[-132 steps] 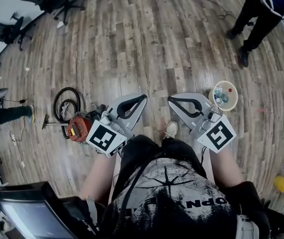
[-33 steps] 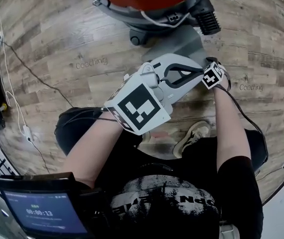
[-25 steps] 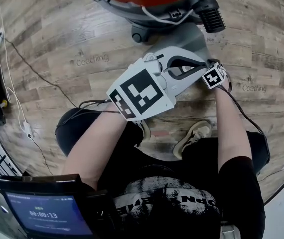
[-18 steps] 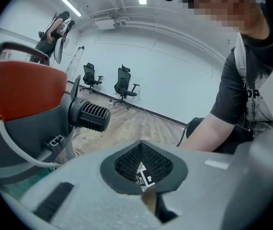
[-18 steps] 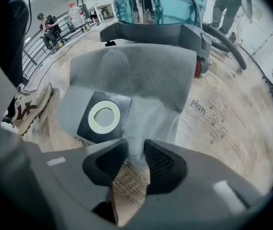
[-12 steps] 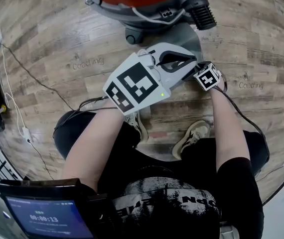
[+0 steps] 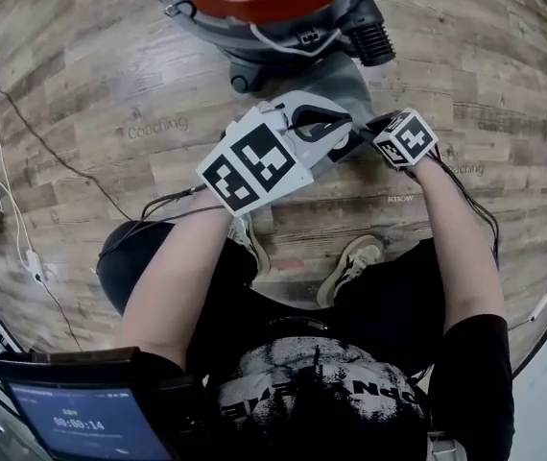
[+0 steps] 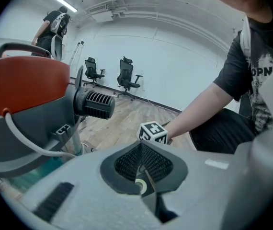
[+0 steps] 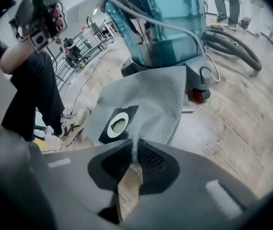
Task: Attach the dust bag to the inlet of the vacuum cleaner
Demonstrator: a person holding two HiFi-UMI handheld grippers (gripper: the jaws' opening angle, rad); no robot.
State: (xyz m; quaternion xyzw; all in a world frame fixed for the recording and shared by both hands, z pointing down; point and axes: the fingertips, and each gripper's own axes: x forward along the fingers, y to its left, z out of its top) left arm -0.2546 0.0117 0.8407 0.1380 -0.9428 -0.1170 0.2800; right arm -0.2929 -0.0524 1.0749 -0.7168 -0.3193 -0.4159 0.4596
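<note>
Jaws of right gripper closing on dust bag, lengthwise toward vacuum cleaner

Ahead-left of my left tool: vacuum cleaner, blocking. Ahead-right: my right forearm, blocking. Between them: bare wooden floor, open lane.

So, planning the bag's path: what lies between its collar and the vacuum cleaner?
Only the grey fabric of the dust bag itself, nothing else, up to the base of the vacuum cleaner; the right gripper view shows it.
</note>
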